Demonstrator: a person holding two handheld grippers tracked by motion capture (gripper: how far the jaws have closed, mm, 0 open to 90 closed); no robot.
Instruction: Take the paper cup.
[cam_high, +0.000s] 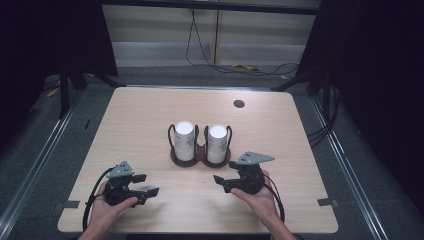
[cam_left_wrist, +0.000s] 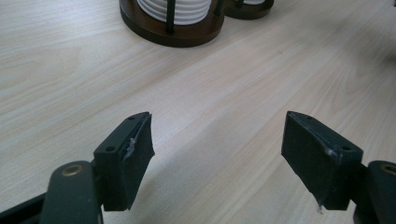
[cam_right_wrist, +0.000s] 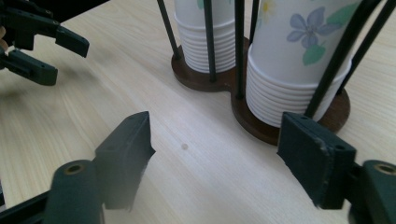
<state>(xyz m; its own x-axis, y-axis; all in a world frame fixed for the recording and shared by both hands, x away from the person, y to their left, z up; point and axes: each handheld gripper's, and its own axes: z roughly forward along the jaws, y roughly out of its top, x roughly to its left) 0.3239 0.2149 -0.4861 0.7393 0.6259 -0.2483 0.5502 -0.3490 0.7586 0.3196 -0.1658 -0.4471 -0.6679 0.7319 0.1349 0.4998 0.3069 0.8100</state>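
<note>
1. Nearest to me in the high view are my two hands at the near edge of the wooden table (cam_high: 150, 110), each holding a gripper just above the tabletop.
2. On my left, the left gripper (cam_high: 145, 184) has its jaws spread wide with nothing between them; in the left gripper view (cam_left_wrist: 217, 154) there is bare wood grain in the gap.
3. On my right, the right gripper (cam_high: 222, 182) has its jaws parted to a middling gap and grips nothing; in the right gripper view (cam_right_wrist: 215, 154) the tabletop lies between the pads. Whether they are moving I cannot tell.
4. Both grippers point toward the middle of the table, roughly facing each other, and stand well apart.
5. Two stacks of white paper cups printed with blue flowers stand upside down in a dark wooden cup holder (cam_high: 200, 159) at the table's middle, beyond both grippers.
6. Thin black upright rods ring each stack. The left stack (cam_high: 184, 140) and the right stack (cam_high: 217, 143) sit side by side, one on each round of the base.
7. In the right gripper view, the holder's base (cam_right_wrist: 261, 130) lies just ahead of my right jaw, near but not touching, with the closer stack (cam_right_wrist: 289, 70) above it.
8. Farther off in that view, my left gripper (cam_right_wrist: 42, 51) sits at the upper left.
9. At the table's far side is a small dark round hole (cam_high: 239, 104).
</note>
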